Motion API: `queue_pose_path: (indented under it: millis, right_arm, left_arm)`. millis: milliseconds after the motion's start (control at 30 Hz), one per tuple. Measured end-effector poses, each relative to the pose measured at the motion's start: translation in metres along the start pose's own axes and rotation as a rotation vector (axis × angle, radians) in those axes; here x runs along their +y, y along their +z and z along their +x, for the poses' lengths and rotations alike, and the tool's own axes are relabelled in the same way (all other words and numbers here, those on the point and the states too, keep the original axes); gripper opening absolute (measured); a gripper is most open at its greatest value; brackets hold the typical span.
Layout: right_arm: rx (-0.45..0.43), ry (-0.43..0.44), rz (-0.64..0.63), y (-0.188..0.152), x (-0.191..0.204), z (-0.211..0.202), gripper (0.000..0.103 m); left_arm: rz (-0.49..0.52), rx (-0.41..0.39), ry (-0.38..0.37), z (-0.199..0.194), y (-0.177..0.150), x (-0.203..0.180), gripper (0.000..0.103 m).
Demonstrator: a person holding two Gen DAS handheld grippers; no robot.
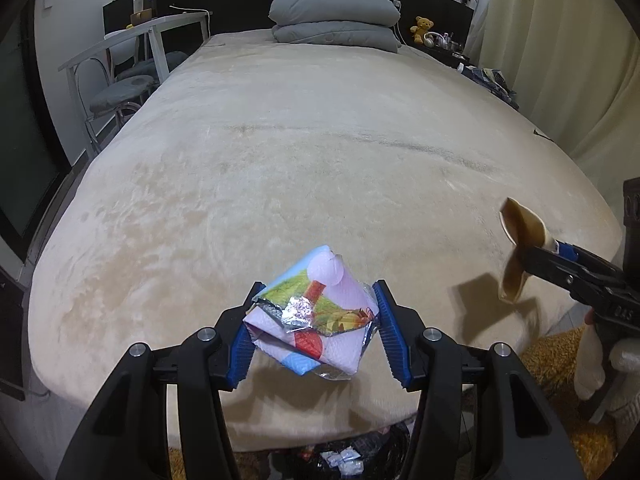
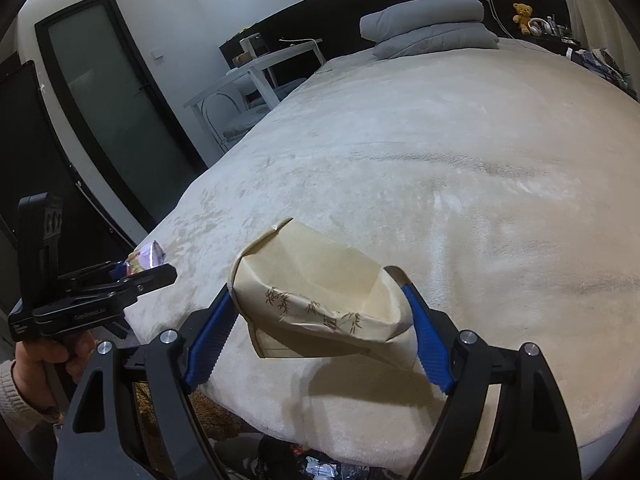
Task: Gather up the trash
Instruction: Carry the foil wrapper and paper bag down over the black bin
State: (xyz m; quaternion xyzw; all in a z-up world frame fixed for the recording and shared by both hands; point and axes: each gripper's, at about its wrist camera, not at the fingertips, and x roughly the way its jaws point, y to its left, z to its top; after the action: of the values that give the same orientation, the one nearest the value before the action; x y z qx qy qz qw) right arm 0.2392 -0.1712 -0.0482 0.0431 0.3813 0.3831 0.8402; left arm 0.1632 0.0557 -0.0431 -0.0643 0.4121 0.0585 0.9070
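Now left gripper [image 1: 318,316] clamping wrapper [image 1: 316,320], right gripper [image 2: 320,324] clamping cup [image 2: 320,304]

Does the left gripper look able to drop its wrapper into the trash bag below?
Probably yes: the left gripper holds the wrapper above the bed's edge, and the trash bag lies directly below, nothing between.

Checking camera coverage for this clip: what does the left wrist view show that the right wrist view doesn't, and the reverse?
Only the left wrist view shows the colourful foil wrapper up close, clamped in the left gripper.

Only the right wrist view shows the frosted glass door and the bamboo print on the crumpled paper cup clamped in the right gripper.

Both show the beige bed, grey folded quilts, teddy bear and trash bin.
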Motion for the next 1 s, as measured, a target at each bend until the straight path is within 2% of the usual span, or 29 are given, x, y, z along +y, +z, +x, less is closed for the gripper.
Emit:
queue_pose_path:
  millis: [200,567,1000]
  right_arm:
    - [0.026,0.014,0.008,-0.011,0.007,0.001,0.081]
    - [0.054,0.018,0.043,-0.061,0.028,-0.020,0.081]
    - [0.179,0.014,0.094,-0.113,0.053,-0.024,0.081]
  left_arm:
    - [-0.012,0.002,-0.023,-0.026,-0.023,0.001,0.053]
    - [0.019,0.125,-0.136,-0.034,-0.090,-0.032,0.053]
    - [0.033,0.238,-0.162,-0.036,-0.137,-0.047,0.053]
